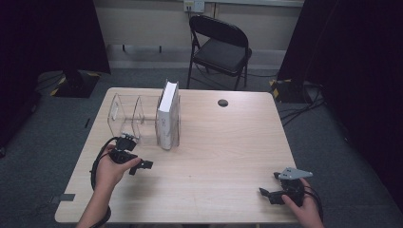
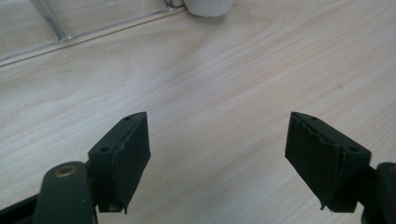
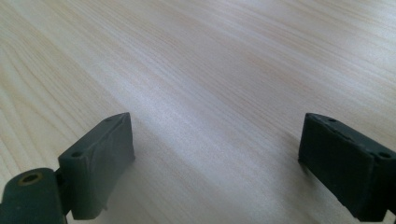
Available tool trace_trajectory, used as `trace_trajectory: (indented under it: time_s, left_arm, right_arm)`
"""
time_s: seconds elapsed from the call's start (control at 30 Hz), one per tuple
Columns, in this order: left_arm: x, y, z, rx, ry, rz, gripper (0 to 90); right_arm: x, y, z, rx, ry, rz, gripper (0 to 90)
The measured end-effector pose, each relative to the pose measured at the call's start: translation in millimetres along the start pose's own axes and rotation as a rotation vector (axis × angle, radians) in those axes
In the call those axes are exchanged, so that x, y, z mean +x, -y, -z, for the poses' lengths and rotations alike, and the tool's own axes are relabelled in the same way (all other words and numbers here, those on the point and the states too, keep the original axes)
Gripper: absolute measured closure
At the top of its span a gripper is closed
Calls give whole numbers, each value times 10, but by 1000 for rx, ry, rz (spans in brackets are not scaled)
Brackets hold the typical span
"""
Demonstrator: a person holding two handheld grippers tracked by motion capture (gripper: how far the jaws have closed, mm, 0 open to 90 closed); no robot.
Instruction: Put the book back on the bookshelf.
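White book [image 1: 168, 116] is standing upright in the clear rack [image 1: 128, 116], just beyond the left gripper [image 1: 142, 166], whose jaws are gaping over the wooden surface [image 1: 223, 152]. Well apart, the right gripper [image 1: 268, 192] is likewise resting released, grasping nothing.

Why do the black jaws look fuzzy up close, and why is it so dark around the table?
In the left gripper view the left gripper is soft-edged, too near the camera; in the high view light falls on the table, while black curtains beside it stay dark.
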State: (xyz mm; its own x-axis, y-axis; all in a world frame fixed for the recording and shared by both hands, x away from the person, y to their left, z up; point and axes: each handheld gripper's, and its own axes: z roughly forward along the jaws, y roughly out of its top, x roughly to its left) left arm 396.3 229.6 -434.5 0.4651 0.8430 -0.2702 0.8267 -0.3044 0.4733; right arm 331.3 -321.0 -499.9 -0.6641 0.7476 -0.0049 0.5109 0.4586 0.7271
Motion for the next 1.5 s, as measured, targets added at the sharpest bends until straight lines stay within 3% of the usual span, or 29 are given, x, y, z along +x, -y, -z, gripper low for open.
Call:
trace_trajectory:
  time_s: [1.07, 1.5]
  left_arm:
    - [206, 347, -65, 10, -25, 21, 220]
    - [255, 470, -87, 5, -42, -2, 215]
  right_arm:
    - [0, 0, 0, 0, 0, 0, 96]
    - [0, 0, 0, 0, 0, 0, 96]
